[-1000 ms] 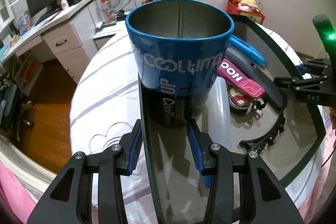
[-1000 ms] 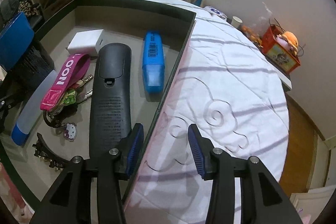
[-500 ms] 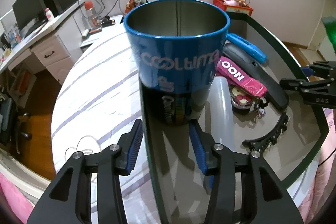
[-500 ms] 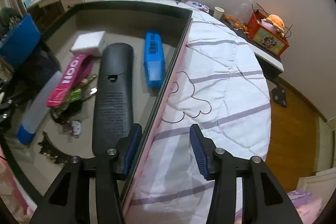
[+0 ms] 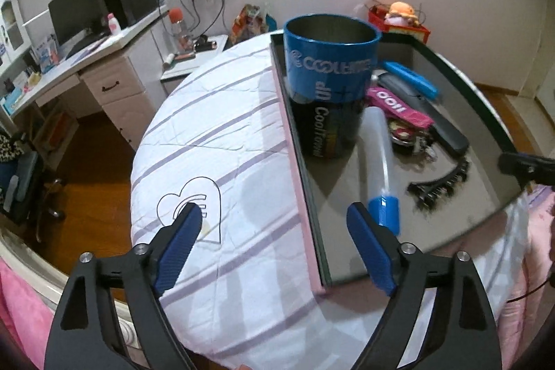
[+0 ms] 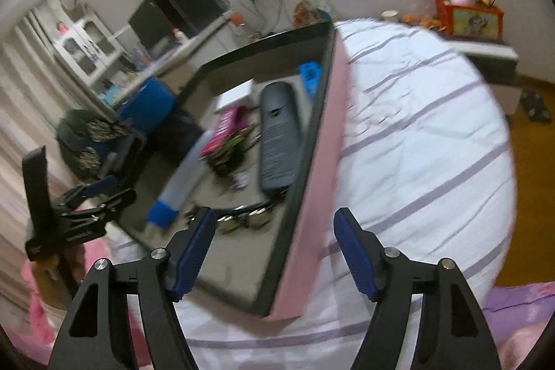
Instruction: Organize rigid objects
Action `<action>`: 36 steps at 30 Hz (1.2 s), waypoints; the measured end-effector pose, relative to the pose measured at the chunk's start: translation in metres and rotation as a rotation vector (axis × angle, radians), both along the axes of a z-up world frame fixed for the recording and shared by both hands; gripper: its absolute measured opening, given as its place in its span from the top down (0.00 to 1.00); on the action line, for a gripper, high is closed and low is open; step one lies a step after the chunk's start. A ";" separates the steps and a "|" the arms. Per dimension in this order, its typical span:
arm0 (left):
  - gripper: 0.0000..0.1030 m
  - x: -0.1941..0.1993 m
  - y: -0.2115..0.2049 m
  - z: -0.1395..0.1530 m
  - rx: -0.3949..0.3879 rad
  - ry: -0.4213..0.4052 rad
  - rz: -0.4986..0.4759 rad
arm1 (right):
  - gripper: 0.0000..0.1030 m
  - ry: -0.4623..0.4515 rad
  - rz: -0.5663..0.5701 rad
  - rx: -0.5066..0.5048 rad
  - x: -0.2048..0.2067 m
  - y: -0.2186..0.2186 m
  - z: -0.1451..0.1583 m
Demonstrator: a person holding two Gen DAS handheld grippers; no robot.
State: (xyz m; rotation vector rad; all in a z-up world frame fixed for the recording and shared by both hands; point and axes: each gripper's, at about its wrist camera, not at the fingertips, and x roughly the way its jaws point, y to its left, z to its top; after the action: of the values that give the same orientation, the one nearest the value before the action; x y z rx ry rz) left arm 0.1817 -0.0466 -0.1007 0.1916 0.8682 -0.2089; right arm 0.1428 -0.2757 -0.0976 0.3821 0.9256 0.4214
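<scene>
A shallow tray [image 5: 295, 141] with pink outer walls and a dark rim lies on the striped bedsheet. In it stand a blue metal cup [image 5: 329, 71], a clear tube with a blue cap [image 5: 376, 144], a pink lanyard with keys [image 5: 399, 106], a black remote [image 6: 279, 134], a blue stapler-like bar [image 5: 412, 78] and a black hair clip [image 5: 440, 186]. My left gripper [image 5: 274, 221] hangs back from the tray's left wall, jaws opening wide, pads touching nothing. My right gripper [image 6: 275, 222] straddles the tray's right wall [image 6: 326, 141] loosely, jaws opening, pads off it.
A white box [image 6: 236, 96] sits at the tray's far end. A desk with a monitor [image 5: 86, 58] stands beyond the bed on the left. A red box with a plush toy [image 5: 399, 19] is against the wall. Pink bedding [image 5: 20, 300] lies near me.
Both grippers had narrow jaws astride the tray's side walls; now both have spread and drawn back from the tray. The right wrist view has swung and rolled.
</scene>
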 end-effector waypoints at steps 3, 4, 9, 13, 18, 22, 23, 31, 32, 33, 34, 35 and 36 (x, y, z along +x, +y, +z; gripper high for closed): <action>0.09 -0.012 0.000 0.003 -0.013 -0.021 -0.017 | 0.23 -0.004 -0.004 0.031 -0.001 0.005 -0.006; 0.08 -0.016 0.001 0.005 -0.026 -0.028 -0.031 | 0.21 -0.013 -0.007 0.032 -0.001 0.005 -0.007; 0.04 -0.024 0.004 0.009 -0.034 -0.043 -0.035 | 0.14 -0.040 -0.010 0.080 -0.006 0.000 -0.007; 0.04 -0.023 0.005 0.009 -0.022 -0.045 -0.020 | 0.10 -0.049 -0.025 0.085 -0.012 0.005 -0.005; 0.04 -0.016 0.010 0.007 -0.019 -0.037 0.001 | 0.08 -0.049 -0.001 0.047 -0.016 0.019 -0.002; 0.03 -0.013 0.013 0.006 -0.022 -0.034 0.011 | 0.08 -0.043 0.010 0.051 -0.018 0.021 -0.002; 0.03 -0.012 0.014 0.005 -0.025 -0.032 0.011 | 0.08 -0.044 0.020 0.046 -0.019 0.021 -0.002; 0.03 -0.008 0.016 0.005 -0.025 -0.029 0.015 | 0.08 -0.174 -0.074 -0.203 -0.021 0.015 0.043; 0.03 -0.007 0.017 0.005 -0.025 -0.027 0.018 | 0.08 -0.206 -0.042 -0.238 -0.018 0.024 0.050; 0.03 -0.006 0.017 0.004 -0.025 -0.025 0.019 | 0.09 -0.227 -0.013 -0.298 -0.014 0.036 0.054; 0.03 -0.005 0.018 0.004 -0.027 -0.023 0.019 | 0.10 -0.232 0.018 -0.349 -0.010 0.047 0.055; 0.03 -0.005 0.018 0.004 -0.028 -0.022 0.020 | 0.14 -0.235 0.062 -0.406 -0.003 0.060 0.055; 0.03 -0.005 0.018 0.004 -0.028 -0.022 0.020 | 0.26 -0.241 0.093 -0.441 0.003 0.070 0.054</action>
State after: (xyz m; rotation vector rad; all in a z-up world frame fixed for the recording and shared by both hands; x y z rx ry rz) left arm 0.1770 -0.0283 -0.0972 0.1587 0.8450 -0.1999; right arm 0.1459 -0.2053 -0.0441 -0.1140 0.7754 0.3279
